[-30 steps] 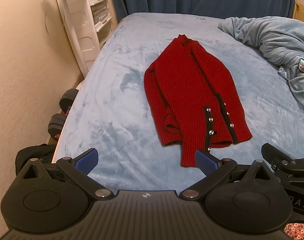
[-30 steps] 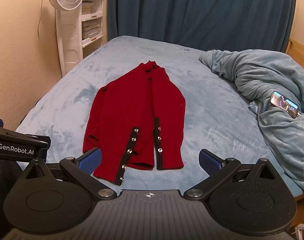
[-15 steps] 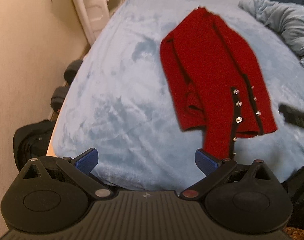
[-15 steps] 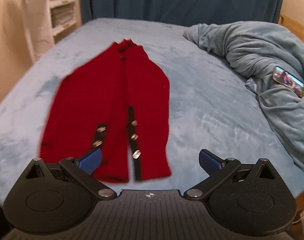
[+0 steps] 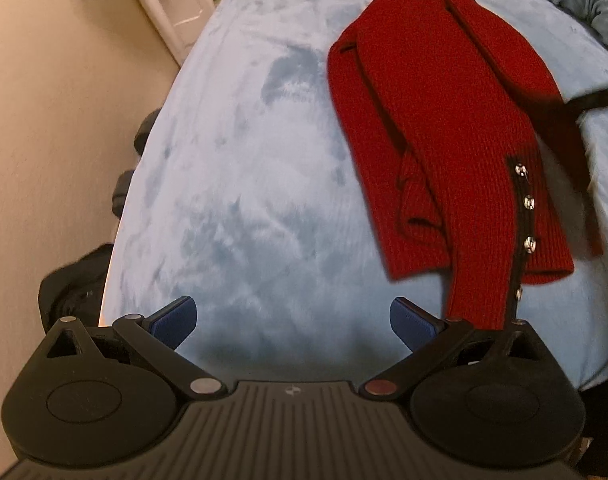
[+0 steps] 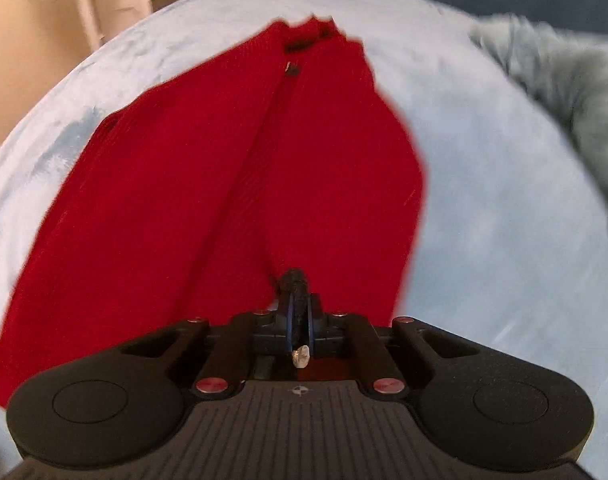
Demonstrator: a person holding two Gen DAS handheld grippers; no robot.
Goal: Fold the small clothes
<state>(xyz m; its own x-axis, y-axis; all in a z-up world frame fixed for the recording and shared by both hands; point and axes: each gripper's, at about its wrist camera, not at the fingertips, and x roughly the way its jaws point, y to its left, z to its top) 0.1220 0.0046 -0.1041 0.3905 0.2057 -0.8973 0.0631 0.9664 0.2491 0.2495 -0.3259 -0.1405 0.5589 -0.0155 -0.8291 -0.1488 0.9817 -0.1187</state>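
The red cardigan (image 5: 456, 132) is spread on the blue bed cover (image 5: 243, 200). Its buttoned hem edge is clamped by the right gripper (image 6: 297, 320), seemingly for folding, while the left gripper (image 5: 291, 320) is held spread wide, empty, beside the hem

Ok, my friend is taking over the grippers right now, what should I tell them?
Right gripper: shut on the red cardigan, pinching its black button edge near the hem.
Left gripper: open, holding nothing, over the blue bed cover beside the cardigan's near sleeve.
Cardigan: lying on the bed, sleeves tucked in.
Done: one grip taken.
Left: probably grab the other hem corner with the left gripper, then fold.
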